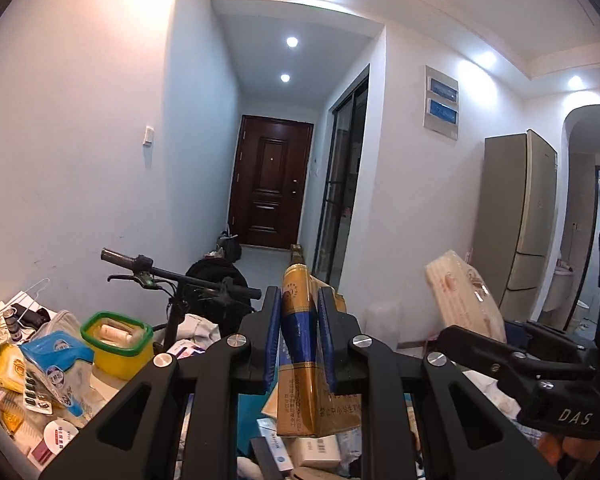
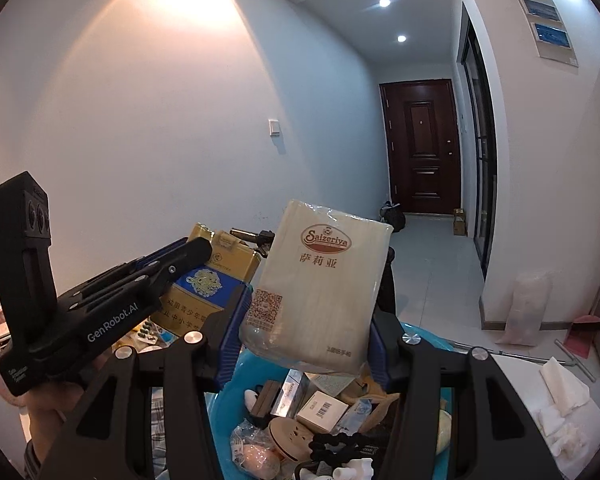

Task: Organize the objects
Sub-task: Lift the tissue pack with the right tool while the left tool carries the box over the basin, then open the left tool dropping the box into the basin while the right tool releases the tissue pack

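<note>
My left gripper (image 1: 299, 300) is shut on a long gold and blue carton (image 1: 300, 344), held edge-on and lifted above the clutter. In the right wrist view that carton (image 2: 216, 276) shows its flat gold face beside the left gripper (image 2: 198, 246). My right gripper (image 2: 308, 304) is shut on a cream packet of napkins marked Saizeriya (image 2: 320, 280), raised above a blue basin (image 2: 228, 392). The same packet (image 1: 464, 296) appears at the right of the left wrist view, clamped by the right gripper (image 1: 460, 336).
The blue basin holds several small boxes, packets and a black hair tie (image 2: 336, 444). Left of it lie a yellow tub with a green rim (image 1: 116, 340), wipes packs and pill strips. A scooter handlebar (image 1: 172, 276) and a black bag stand behind. A fridge (image 1: 516, 224) is at right.
</note>
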A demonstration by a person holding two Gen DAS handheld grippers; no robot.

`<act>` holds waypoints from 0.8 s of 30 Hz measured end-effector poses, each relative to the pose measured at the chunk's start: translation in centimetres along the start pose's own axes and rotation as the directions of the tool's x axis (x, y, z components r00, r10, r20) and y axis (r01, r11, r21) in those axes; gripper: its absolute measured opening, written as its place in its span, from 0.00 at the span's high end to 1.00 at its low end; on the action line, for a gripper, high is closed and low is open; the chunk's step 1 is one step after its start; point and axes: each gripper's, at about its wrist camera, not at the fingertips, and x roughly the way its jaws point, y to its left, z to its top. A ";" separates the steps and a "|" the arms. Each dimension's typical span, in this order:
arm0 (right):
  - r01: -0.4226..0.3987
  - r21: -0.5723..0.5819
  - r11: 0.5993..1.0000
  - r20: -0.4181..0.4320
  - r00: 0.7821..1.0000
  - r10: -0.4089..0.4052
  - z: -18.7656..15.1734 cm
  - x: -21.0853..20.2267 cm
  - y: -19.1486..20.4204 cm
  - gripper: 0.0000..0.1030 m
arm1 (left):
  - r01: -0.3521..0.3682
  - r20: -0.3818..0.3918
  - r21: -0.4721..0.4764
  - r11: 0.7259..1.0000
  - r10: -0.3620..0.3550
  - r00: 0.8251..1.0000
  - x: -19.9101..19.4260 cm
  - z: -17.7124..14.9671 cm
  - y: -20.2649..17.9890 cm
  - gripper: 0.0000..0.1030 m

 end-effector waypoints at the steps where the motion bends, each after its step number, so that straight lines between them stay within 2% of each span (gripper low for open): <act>1: 0.005 -0.005 1.000 -0.004 1.000 -0.005 -0.1 0.1 0.0 0.50 | 0.003 0.002 -0.001 1.000 -0.003 1.000 0.0 0.0 0.2 0.82; 12: 0.056 -0.035 0.998 -0.023 0.998 -0.057 0.1 0.3 0.0 0.50 | 0.099 -0.048 -0.016 0.995 -0.100 0.994 2.1 -0.7 -0.4 0.82; 19: 0.097 -0.039 0.995 -0.035 0.995 -0.098 -0.2 0.6 -0.4 0.50 | 0.133 -0.082 -0.039 0.990 -0.136 0.987 3.8 -1.4 -0.6 0.81; 21: 0.105 -0.042 0.994 -0.041 0.994 -0.106 -0.5 0.6 -0.3 0.50 | 0.126 -0.095 -0.057 0.990 -0.131 0.987 4.4 -1.7 -0.4 0.63; 22: 0.107 -0.044 0.993 -0.043 0.993 -0.109 -0.5 0.6 -0.3 0.50 | 0.110 -0.103 -0.073 0.991 -0.117 0.988 4.9 -2.0 -0.2 0.38; 23: 0.110 -0.045 0.993 -0.047 0.993 -0.112 -0.5 0.7 -0.4 0.50 | 0.100 -0.102 -0.083 0.991 -0.109 0.989 5.1 -2.2 0.1 0.20; 24: 0.115 -0.047 0.992 -0.049 0.992 -0.117 -0.5 0.7 -0.3 0.50 | 0.089 -0.097 -0.101 0.991 -0.098 0.990 5.3 -2.4 0.4 0.18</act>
